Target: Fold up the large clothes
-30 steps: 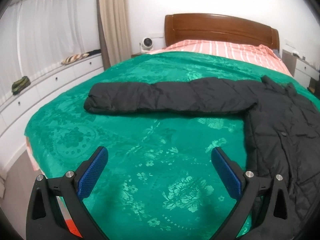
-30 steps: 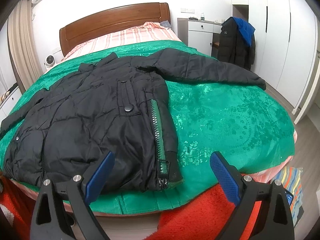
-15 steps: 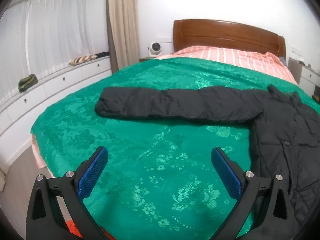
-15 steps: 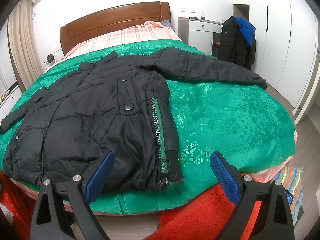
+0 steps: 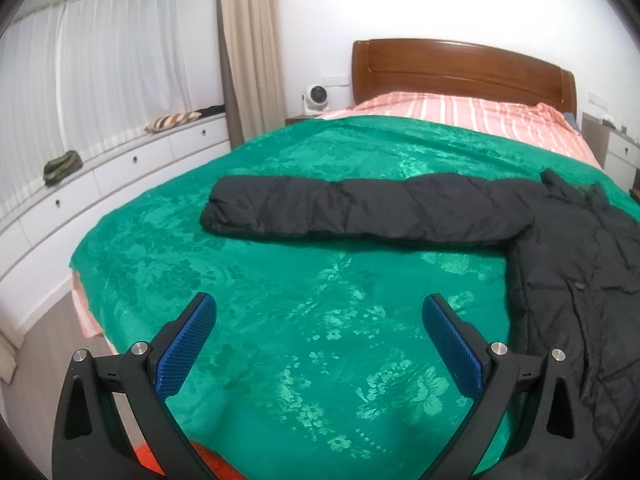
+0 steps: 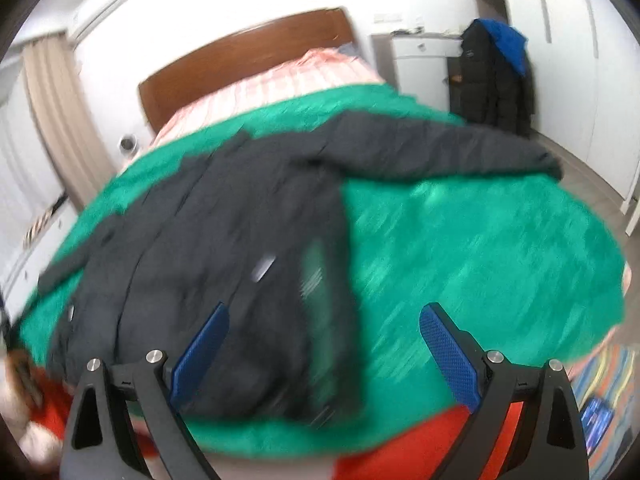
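A black jacket (image 5: pixel 576 264) lies spread flat on the green bedspread (image 5: pixel 320 312) of the bed, front up, its collar toward the headboard (image 5: pixel 460 68). One sleeve (image 5: pixel 360 212) stretches straight out across the bedspread toward the white drawers (image 5: pixel 120 172) side; the other sleeve (image 6: pixel 460 148) reaches out toward the wardrobe side, where a second dark coat (image 6: pixel 492 76) hangs.

The left gripper (image 5: pixel 320 344) hovers over bare bedspread on the foot side of the outstretched sleeve, well apart from it. Its blue fingers (image 5: pixel 186 350) are spread wide and hold nothing. Against half a second ago, this view has swung further toward the window: the sleeve and the headboard sit further right, more curtain (image 5: pixel 248 48) and drawers show, and the jacket body is pushed to the right edge.

The right gripper (image 6: pixel 324 344) hangs over the jacket's hem near the foot edge of the bed, fingers (image 6: pixel 448 356) likewise wide apart and empty. One finger lies over the jacket's front panel, the other over bedspread beside the zipper edge. Half a second ago this view was sharp and level; now it is heavily smeared and tilted, with the headboard shifted right and the far sleeve's cuff (image 6: pixel 548 164) lower in frame. The blur hides the zipper and snaps, so whether the fingers touch the cloth cannot be told.
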Demonstrator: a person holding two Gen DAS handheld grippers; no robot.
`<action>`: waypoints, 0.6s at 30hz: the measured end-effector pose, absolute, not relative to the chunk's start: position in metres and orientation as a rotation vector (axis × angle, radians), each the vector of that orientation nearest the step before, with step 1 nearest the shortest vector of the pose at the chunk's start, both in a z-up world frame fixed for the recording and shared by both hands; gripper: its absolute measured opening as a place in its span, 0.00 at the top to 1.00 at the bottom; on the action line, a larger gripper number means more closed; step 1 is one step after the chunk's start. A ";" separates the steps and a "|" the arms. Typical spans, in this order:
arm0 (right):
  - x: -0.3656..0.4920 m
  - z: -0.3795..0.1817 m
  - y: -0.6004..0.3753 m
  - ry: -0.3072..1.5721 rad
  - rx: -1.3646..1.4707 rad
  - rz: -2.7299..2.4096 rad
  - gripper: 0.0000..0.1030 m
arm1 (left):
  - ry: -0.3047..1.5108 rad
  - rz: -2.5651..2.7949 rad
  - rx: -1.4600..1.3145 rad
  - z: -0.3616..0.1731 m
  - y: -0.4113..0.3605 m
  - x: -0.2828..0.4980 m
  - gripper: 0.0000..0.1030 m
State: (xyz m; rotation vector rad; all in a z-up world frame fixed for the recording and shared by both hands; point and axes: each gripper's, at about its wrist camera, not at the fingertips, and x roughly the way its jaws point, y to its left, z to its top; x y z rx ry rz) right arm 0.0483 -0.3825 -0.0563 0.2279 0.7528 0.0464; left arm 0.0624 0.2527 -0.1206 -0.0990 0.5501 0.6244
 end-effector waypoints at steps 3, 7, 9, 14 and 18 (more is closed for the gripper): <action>0.098 -0.055 -0.467 0.732 0.469 0.000 0.07 | 0.558 0.631 -0.111 -0.123 0.255 0.063 0.00; 0.139 -0.091 -0.564 0.682 0.788 -0.127 0.07 | 0.578 0.631 -0.123 -0.127 0.257 0.065 0.00; 0.158 -0.115 -0.608 0.625 0.968 -0.174 0.07 | 0.588 0.632 -0.113 -0.128 0.256 0.066 0.00; 0.201 -0.157 -0.660 0.493 1.297 -0.175 0.08 | 0.610 0.637 -0.089 -0.131 0.252 0.072 0.00; 0.238 -0.145 -0.662 0.610 1.130 -0.283 0.64 | 0.625 0.635 -0.068 -0.134 0.247 0.075 0.00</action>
